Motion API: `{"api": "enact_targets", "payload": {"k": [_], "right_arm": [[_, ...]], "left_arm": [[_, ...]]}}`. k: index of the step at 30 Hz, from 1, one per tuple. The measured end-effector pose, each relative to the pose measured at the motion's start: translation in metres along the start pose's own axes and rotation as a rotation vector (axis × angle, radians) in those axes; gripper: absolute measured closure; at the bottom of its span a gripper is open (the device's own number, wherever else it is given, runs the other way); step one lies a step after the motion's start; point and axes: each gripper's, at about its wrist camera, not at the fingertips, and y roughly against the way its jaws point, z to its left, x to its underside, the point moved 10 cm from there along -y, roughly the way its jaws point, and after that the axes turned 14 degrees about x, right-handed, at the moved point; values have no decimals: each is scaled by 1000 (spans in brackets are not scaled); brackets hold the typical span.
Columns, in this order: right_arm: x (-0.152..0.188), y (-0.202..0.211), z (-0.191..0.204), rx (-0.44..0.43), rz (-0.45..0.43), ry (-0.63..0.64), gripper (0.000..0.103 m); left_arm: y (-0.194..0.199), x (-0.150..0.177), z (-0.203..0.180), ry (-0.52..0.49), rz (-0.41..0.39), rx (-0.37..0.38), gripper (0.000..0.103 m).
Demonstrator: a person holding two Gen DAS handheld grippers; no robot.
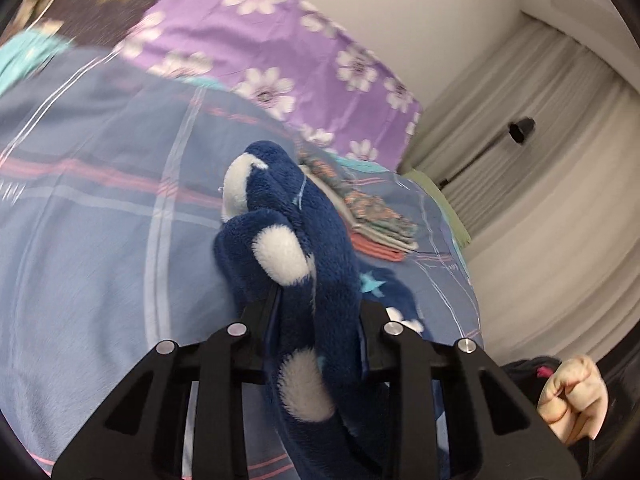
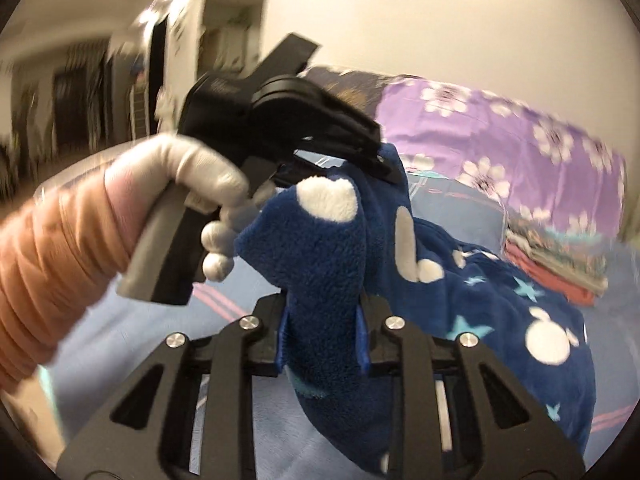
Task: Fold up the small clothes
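Navy fleece garment (image 1: 308,240), thick plush pile, big white round spots plus small light-blue stars; some of the white shapes read as mouse-head silhouettes. It is bunched and lifted off the bed (image 1: 100,240), held at two places with the rest trailing down onto the sheet.

Left gripper (image 1: 318,316): jaws clamped on a thick fold of the fleece, fabric bulging out above the pads and hanging below them. In the right wrist view the same left gripper (image 2: 380,160) sits above and behind the garment, biting its upper edge, held by a hand (image 2: 192,184) in a white glove with an orange-pink sleeve (image 2: 52,260).

Right gripper (image 2: 322,320): jaws pinched on another bunch of the fleece, blue pad edges pressed into the pile on both sides, a white spot sitting on top of the bunch. A bare hand (image 1: 572,396) shows at the lower right edge of the left wrist view.

Relative to the garment: blue checked bed sheet with pink and white lines lies under it; a stack of folded clothes (image 1: 376,216), floral and orange-red layers, is just beyond it on the bed; a purple pillow (image 1: 280,52) with white flowers lies further back by the wall. Pale curtains (image 1: 540,152) hang off to the side. Both views motion-blurred at the edges.
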Motion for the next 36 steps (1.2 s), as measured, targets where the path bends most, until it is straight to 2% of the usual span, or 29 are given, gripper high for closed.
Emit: {"api": "enact_targets", "payload": {"k": [3, 5, 7, 11, 14, 18, 22, 24, 26, 29, 30, 33, 36], "right_arm": [[-11, 10, -46, -18, -17, -135, 80], [-12, 17, -70, 7, -40, -167, 81], [-11, 23, -99, 34, -58, -213, 81], [7, 34, -160, -2, -28, -402, 82], [39, 41, -208, -45, 26, -579, 82], [91, 51, -245, -103, 104, -792, 84], [146, 41, -263, -130, 201, -933, 84], [169, 33, -262, -180, 252, -996, 81], [178, 34, -262, -216, 258, -1033, 79], [173, 34, -262, -219, 247, -1009, 76], [172, 34, -261, -205, 246, -990, 76], [174, 35, -262, -198, 246, -983, 74], [179, 35, -265, -195, 250, -988, 70]], "left_arm": [[-29, -9, -39, -87, 47, -10, 73], [-55, -10, -62, -134, 86, -22, 73], [-83, -5, -84, -172, 132, -21, 73], [-148, 12, -121, -239, 230, -15, 73], [-199, 39, -135, -261, 316, -17, 72], [-261, 89, -140, -249, 445, -4, 71], [-292, 116, -146, -290, 505, -1, 71], [-296, 125, -155, -342, 523, 2, 66], [-290, 124, -164, -385, 520, 13, 61], [-264, 111, -184, -437, 473, 52, 59], [-246, 103, -190, -485, 438, 46, 59], [-200, 87, -186, -600, 363, -39, 59], [-161, 79, -162, -686, 314, -170, 59]]}}
